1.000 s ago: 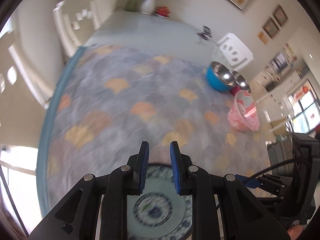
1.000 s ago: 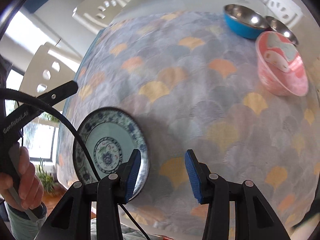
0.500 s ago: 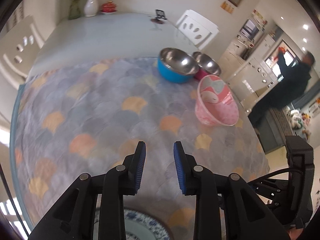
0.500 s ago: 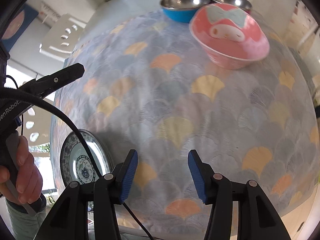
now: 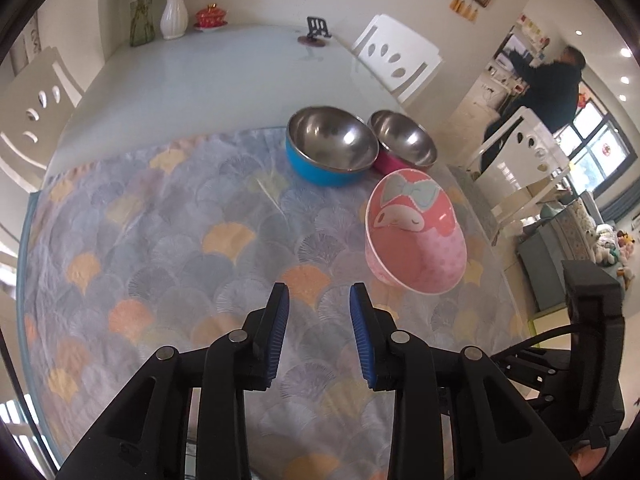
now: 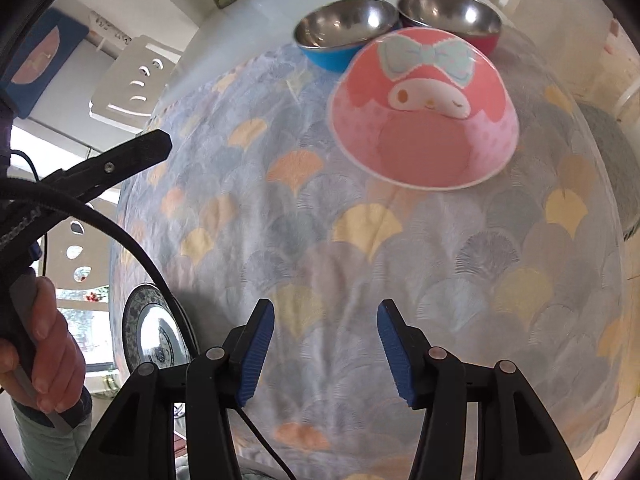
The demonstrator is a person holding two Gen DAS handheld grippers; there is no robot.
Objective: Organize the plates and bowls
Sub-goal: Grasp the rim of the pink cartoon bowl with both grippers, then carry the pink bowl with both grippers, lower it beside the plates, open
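Left tongs and right tongs are held spread and empty over the scale-patterned tablecloth. The patterned plate is seen at the table's near-left edge (partly hidden by a cable). Farther on, the pink bowl is set, then the blue bowl touching the red bowl.

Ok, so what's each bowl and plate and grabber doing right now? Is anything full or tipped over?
Pink bowl: upright on the cloth, empty.
Blue bowl: upright, empty, touching the red bowl.
Red bowl: upright, empty, behind the pink bowl.
Plate: flat on the cloth near its edge, empty.
Left gripper: open, holding nothing.
Right gripper: open, holding nothing.
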